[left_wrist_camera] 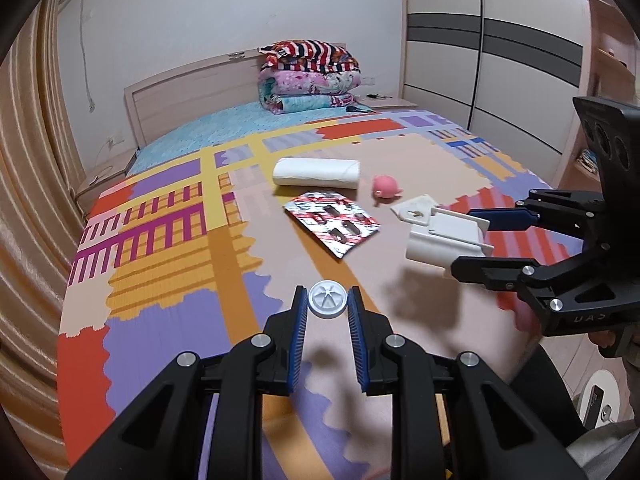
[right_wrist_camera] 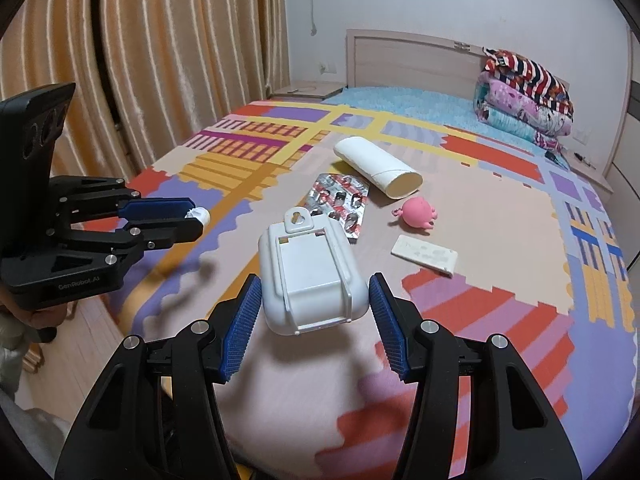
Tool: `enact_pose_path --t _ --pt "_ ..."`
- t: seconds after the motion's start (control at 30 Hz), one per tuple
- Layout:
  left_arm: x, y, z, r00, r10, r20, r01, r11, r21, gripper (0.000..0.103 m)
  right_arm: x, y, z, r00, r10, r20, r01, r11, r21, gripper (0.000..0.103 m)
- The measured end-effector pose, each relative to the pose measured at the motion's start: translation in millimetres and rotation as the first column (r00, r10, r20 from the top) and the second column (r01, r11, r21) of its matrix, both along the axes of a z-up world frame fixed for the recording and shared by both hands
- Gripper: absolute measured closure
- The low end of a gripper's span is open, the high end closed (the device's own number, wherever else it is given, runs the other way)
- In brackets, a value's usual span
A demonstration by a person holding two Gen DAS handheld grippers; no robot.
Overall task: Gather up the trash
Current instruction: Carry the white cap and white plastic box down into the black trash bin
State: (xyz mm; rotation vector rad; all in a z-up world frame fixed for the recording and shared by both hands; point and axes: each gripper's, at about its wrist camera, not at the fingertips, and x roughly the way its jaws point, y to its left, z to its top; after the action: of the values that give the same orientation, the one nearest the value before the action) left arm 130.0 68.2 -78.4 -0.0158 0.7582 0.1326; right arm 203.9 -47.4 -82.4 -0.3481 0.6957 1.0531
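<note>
My left gripper is shut on a white bottle cap, held above the bed; it also shows in the right wrist view. My right gripper is shut on a white plastic box with a hanging tab, lifted above the bed; the box shows in the left wrist view too. On the patterned mat lie a foil pill blister pack, a white paper roll, a pink toy and a flat white card.
Folded blankets are stacked at the headboard. Curtains hang along the left side of the bed, a wardrobe stands on the right. The mat's near edge drops to the floor by a white round object.
</note>
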Motion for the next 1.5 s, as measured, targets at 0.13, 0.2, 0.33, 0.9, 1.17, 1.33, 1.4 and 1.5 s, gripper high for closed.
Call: enact_pose_path --t 0.13,0.2,0.33,0.9,1.17,1.33,1.4,1.5 --pt "-13 -12 3 1.000 -0.013 0.004 0.013 1.000 -0.003 0.083 -12 -10 3 1.000 0.009 0.007 -0.009 1.000 0.003 0.048" --pt "-21 -19 5 1.000 -0.019 0.005 0.019 1.000 -0.005 0.083 -19 -16 5 1.000 0.014 0.010 -0.014 1.000 0.005 0.048" --pt "-36 -32 6 0.999 -0.035 0.008 0.035 0.999 -0.010 0.083 -33 -27 6 1.000 0.025 0.010 -0.025 1.000 0.007 0.048" --pt "-88 -74 -29 0.990 -0.127 -0.069 0.120 0.988 -0.098 0.083 -92 -65 -32 0.993 0.090 -0.073 -0.094 0.994 -0.063 0.048" --pt "-95 -73 -73 0.976 -0.136 -0.173 0.111 0.983 -0.145 0.083 -109 -67 -66 0.983 0.115 -0.142 -0.134 0.982 -0.132 0.048" --pt "-93 -69 -104 0.960 -0.136 -0.243 0.098 0.981 -0.165 0.083 -112 -65 -95 0.975 0.114 -0.188 -0.151 0.969 -0.194 0.048" --pt "-92 -69 -113 0.955 -0.145 -0.259 0.099 0.979 -0.181 0.083 -112 -63 -110 0.972 0.111 -0.208 -0.158 0.961 -0.226 0.048" --pt "-88 -69 -127 0.945 -0.149 -0.292 0.093 0.976 -0.197 0.083 -113 -61 -126 0.968 0.102 -0.228 -0.163 0.951 -0.263 0.048"
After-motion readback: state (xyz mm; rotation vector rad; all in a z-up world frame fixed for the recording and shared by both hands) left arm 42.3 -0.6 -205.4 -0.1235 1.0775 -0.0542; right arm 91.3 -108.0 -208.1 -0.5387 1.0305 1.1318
